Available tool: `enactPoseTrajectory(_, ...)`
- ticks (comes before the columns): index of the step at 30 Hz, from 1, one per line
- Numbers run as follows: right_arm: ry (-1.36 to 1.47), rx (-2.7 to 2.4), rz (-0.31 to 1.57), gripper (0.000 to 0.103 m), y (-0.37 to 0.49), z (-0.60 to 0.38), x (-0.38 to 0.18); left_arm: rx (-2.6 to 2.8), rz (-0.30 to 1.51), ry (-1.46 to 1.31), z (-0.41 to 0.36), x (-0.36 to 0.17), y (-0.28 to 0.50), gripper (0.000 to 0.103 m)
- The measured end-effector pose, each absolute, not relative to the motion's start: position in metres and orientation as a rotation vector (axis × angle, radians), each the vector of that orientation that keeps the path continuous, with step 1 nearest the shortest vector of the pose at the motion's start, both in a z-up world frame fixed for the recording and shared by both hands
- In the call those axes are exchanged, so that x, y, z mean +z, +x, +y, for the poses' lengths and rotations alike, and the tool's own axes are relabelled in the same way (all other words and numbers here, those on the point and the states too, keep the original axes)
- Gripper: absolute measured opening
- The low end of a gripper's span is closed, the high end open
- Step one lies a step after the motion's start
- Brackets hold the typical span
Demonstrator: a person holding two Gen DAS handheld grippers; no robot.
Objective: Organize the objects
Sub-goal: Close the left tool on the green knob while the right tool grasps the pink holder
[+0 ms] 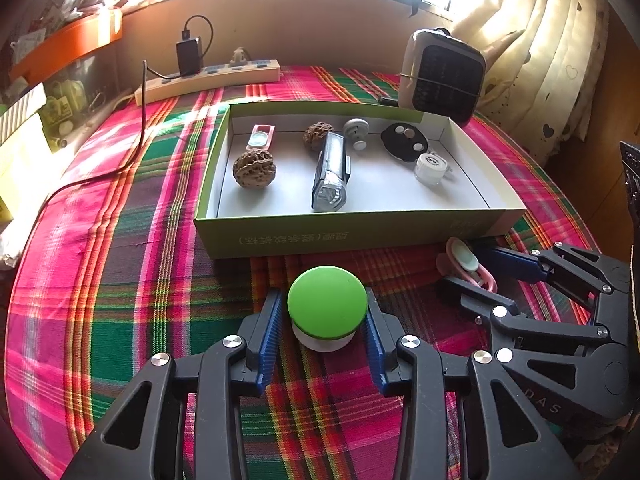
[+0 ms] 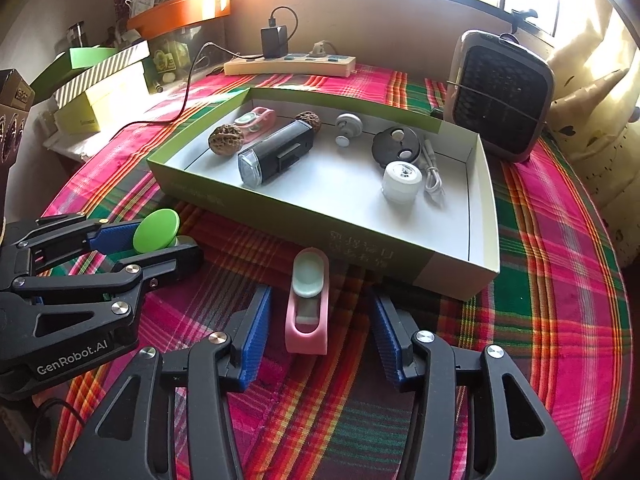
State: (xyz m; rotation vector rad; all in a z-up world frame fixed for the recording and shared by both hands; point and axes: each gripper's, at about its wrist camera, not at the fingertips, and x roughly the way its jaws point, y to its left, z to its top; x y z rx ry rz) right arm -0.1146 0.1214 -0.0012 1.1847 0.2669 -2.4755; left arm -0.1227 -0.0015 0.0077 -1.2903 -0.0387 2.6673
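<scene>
A small jar with a green cap and white base stands on the plaid cloth in front of a green cardboard box. My left gripper is shut on it, pads against the cap's sides; the right wrist view shows the same grip. A pink holder with a pale green piece lies in front of the box. My right gripper straddles it, open, with a gap on each side. The box holds two walnuts, a black bike light, a second pink holder and several small round parts.
A power strip with a charger and cable lies behind the box. A grey fan heater stands at the back right beside a curtain. Stacked boxes sit off the table's left edge. The two grippers are side by side, close together.
</scene>
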Motion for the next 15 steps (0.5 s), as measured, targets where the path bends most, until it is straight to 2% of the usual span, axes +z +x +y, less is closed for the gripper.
enactPoseTrajectory(9,1.182,-2.486,0.256,0.025,-0.1149,0.1238,0.0002,2.672,-0.042,-1.292,-0.0031,0.0076,-0.1227,0.031)
enactPoseTrajectory(15,1.180,-2.485,0.249,0.018,-0.1136,0.1234,0.0002,2.672,-0.042,-1.292,-0.0028,0.0076,-0.1229,0.031)
